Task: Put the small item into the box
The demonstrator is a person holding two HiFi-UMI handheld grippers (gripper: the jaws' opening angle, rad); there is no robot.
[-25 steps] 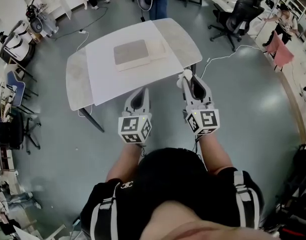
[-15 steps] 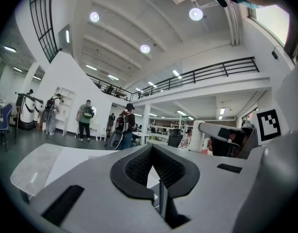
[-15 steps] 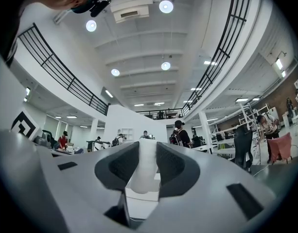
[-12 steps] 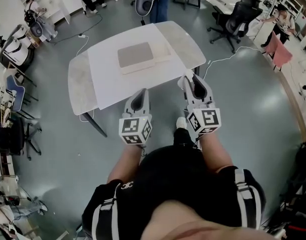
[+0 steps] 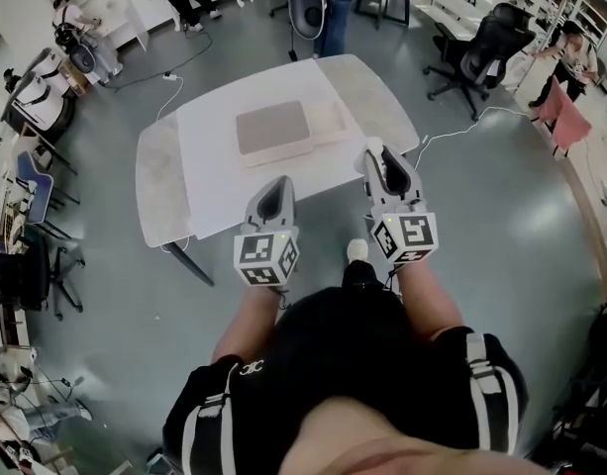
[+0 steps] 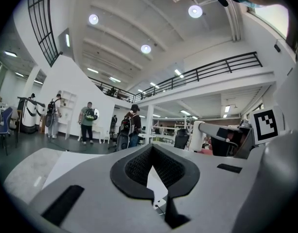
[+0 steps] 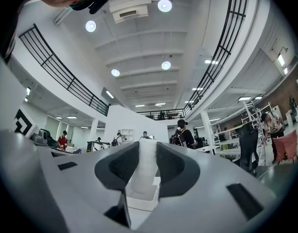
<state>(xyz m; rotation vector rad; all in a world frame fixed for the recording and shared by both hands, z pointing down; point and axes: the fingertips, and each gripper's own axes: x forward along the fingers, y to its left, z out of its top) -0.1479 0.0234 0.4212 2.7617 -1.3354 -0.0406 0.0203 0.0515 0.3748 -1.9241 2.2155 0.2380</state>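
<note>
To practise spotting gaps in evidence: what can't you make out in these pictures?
1. Inside of the box: head view, too small; its grey top covers it.
2. Full shape of the white item: right gripper view, the jaws cover its sides.
3. Far legs of the table: head view, the tabletop hides them.

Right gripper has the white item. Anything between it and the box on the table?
Nothing visible. The white item is clamped in the right gripper near the edge of the table. Only bare tabletop lies between it and the open box.
</note>
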